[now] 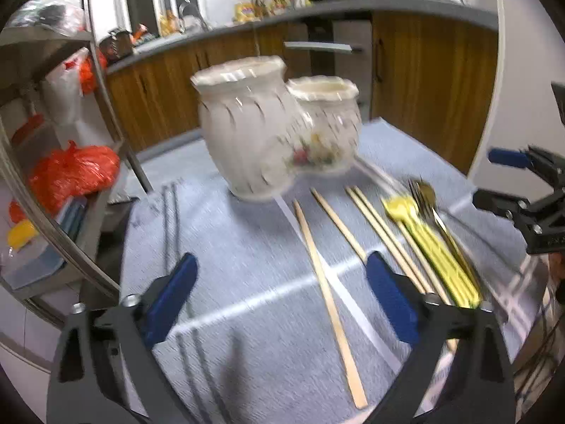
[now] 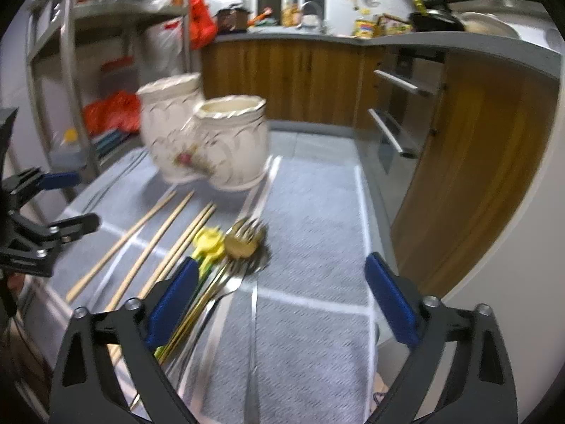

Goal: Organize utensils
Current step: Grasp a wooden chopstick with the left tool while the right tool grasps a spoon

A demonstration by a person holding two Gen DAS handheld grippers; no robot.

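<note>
A white ceramic double utensil holder (image 1: 268, 130) stands on the grey cloth (image 1: 247, 254); it also shows in the right wrist view (image 2: 212, 141). Wooden chopsticks (image 1: 325, 268) lie in front of it, with a yellow plastic utensil (image 1: 430, 243) and a gold fork (image 1: 423, 194) to their right. Two grey metal chopsticks (image 1: 171, 219) lie at the left. My left gripper (image 1: 279, 282) is open above the wooden chopsticks. My right gripper (image 2: 279, 282) is open over the cloth, with a gold spoon (image 2: 240, 243), fork and yellow utensil (image 2: 208, 243) by its left finger.
A metal shelf rack (image 1: 70, 183) with orange bags (image 1: 74, 173) stands left of the table. Wooden kitchen cabinets (image 2: 300, 77) and a cluttered counter run behind. The table's right edge (image 2: 374, 205) drops to the floor.
</note>
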